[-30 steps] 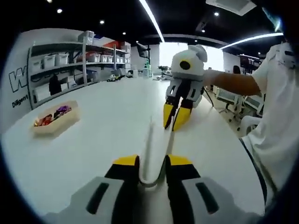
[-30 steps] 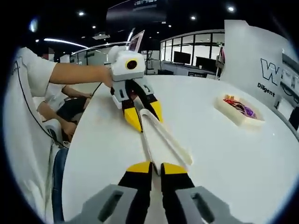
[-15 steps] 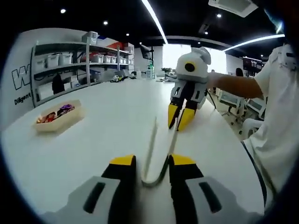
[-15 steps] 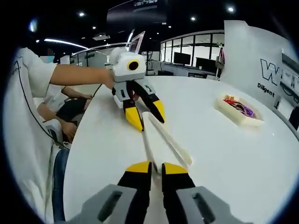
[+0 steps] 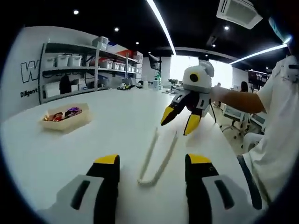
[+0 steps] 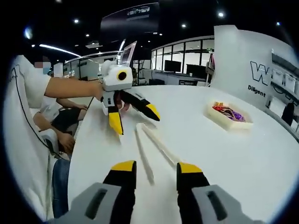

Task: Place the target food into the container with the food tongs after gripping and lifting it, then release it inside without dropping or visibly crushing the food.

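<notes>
A pair of cream food tongs (image 5: 145,180) lies flat on the white table (image 5: 107,135), free of both grippers. My left gripper (image 5: 152,161) stands open just behind the tongs' bend. My right gripper (image 6: 156,168) is open too, its jaws either side of the tongs (image 6: 143,151) at the arms' tip end. Each gripper appears in the other's view, open and raised over the tongs: the right gripper (image 5: 180,120) and the left gripper (image 6: 134,118). A cream container (image 5: 67,118) holding colourful food pieces (image 5: 63,114) sits off to the side; in the right gripper view the container (image 6: 229,116) is at the right.
The table's curved edge (image 6: 77,154) runs near a person in a white shirt (image 6: 23,135) who holds both grippers. Another seated person (image 6: 65,119) is behind. Shelves with boxes (image 5: 79,70) line the far wall. Bare tabletop lies between tongs and container.
Both grippers were shut on the tongs one second ago; both have opened wide and let go. The tongs now rest on the table, and both grippers have backed off slightly.
</notes>
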Demonstrator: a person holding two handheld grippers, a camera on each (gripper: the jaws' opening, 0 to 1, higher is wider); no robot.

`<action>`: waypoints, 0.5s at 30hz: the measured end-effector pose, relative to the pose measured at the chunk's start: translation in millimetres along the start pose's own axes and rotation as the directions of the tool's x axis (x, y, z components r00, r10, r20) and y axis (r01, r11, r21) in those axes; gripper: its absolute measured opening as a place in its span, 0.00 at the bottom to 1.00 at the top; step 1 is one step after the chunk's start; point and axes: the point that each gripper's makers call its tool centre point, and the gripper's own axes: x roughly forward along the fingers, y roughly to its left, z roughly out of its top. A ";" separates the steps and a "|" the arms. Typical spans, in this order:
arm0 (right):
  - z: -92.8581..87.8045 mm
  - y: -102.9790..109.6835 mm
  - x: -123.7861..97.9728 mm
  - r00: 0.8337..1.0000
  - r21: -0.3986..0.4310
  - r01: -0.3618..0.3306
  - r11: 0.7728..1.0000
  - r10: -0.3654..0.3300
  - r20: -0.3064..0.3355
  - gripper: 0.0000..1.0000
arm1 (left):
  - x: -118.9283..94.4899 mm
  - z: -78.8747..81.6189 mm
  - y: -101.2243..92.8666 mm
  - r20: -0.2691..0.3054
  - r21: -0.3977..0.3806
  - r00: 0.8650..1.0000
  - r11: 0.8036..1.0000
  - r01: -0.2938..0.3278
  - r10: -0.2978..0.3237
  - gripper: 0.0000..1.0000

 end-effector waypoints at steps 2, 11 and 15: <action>1.2 -0.5 -1.4 1.000 0.001 0.005 1.000 -0.005 0.007 0.32 | -0.9 -0.5 -1.8 0.001 -0.008 1.000 1.000 -0.004 0.004 0.57; 13.1 -11.8 -10.9 0.993 -0.024 0.095 0.995 -0.093 0.074 0.65 | -10.4 8.9 -1.0 0.051 -0.018 0.994 0.995 -0.096 0.097 0.82; 16.7 -19.3 -16.1 0.985 0.003 0.141 0.990 -0.141 0.103 0.86 | -14.7 13.9 5.7 0.065 -0.059 0.983 0.984 -0.168 0.172 0.99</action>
